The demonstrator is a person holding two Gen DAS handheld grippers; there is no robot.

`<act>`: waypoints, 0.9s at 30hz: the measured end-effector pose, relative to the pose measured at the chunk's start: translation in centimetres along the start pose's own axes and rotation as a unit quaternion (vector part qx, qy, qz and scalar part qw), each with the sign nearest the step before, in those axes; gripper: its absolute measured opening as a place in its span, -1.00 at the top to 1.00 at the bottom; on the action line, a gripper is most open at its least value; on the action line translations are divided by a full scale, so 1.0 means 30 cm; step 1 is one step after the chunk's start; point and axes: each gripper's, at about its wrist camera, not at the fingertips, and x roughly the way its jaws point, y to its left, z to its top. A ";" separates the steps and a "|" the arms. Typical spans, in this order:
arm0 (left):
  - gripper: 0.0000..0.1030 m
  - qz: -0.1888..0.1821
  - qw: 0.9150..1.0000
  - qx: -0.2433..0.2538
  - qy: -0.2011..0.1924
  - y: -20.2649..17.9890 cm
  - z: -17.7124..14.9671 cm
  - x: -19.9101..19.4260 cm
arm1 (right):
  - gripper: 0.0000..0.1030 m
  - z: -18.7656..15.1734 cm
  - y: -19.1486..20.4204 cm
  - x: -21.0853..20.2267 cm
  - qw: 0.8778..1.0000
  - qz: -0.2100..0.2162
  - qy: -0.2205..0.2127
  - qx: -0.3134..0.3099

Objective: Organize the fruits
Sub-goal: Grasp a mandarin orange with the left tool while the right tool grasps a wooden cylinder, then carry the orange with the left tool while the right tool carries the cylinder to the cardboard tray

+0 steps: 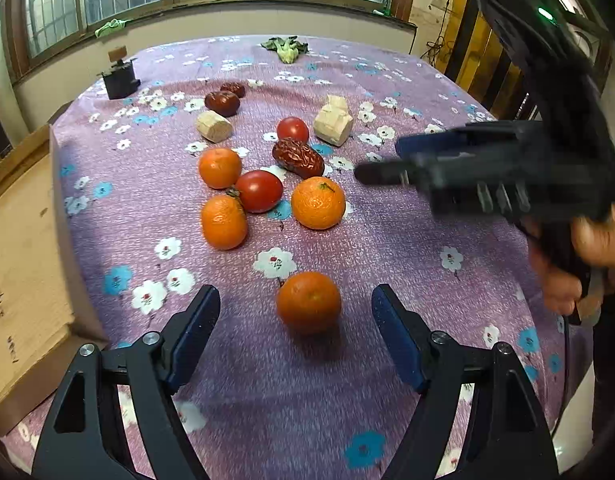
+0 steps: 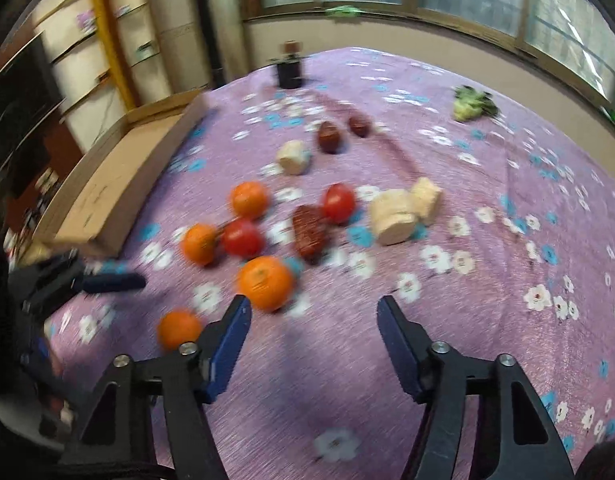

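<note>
Several tangerines lie on the purple flowered cloth. One tangerine (image 1: 308, 301) sits alone just ahead of my left gripper (image 1: 295, 312), which is open and empty with the fruit between its fingertips' line. Others (image 1: 317, 202) cluster with two tomatoes (image 1: 260, 191) (image 1: 292, 129) and a wrinkled red date (image 1: 297, 157). My right gripper (image 2: 313, 320) is open and empty; a tangerine (image 2: 265, 282) lies just beyond its left finger. It also shows blurred in the left wrist view (image 1: 391, 164), hovering right of the cluster.
A cardboard box (image 1: 23, 248) stands at the table's left edge. Pale root chunks (image 1: 333, 122) (image 1: 213, 126), two more dates (image 1: 222, 103), a leafy green (image 1: 285, 49) and a black holder (image 1: 120, 76) lie farther back. A window spans the far wall.
</note>
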 end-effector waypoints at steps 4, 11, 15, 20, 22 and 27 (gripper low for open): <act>-0.16 -0.013 1.000 0.005 0.012 -0.007 0.007 0.037 | -0.07 0.045 -0.107 0.039 0.998 -0.005 -0.010 0.057; 0.40 -0.018 1.000 0.017 0.004 -0.010 0.016 0.042 | 0.06 0.120 -0.155 0.155 0.997 0.004 0.002 0.073; 0.42 -0.027 1.000 0.013 0.004 0.000 0.016 0.037 | 0.30 0.139 -0.151 0.203 0.997 0.006 0.004 0.075; 0.42 -0.030 1.000 0.007 0.003 0.009 0.010 0.018 | 0.30 0.101 -0.139 0.164 0.997 0.005 -0.005 0.082; 0.43 -0.030 1.000 0.005 -0.001 0.013 0.008 0.001 | 0.30 0.079 -0.128 0.131 0.997 0.007 -0.009 0.081; 0.43 -0.012 1.000 0.003 -0.015 0.027 0.008 -0.066 | 0.31 0.038 -0.088 0.016 0.996 0.018 -0.031 0.086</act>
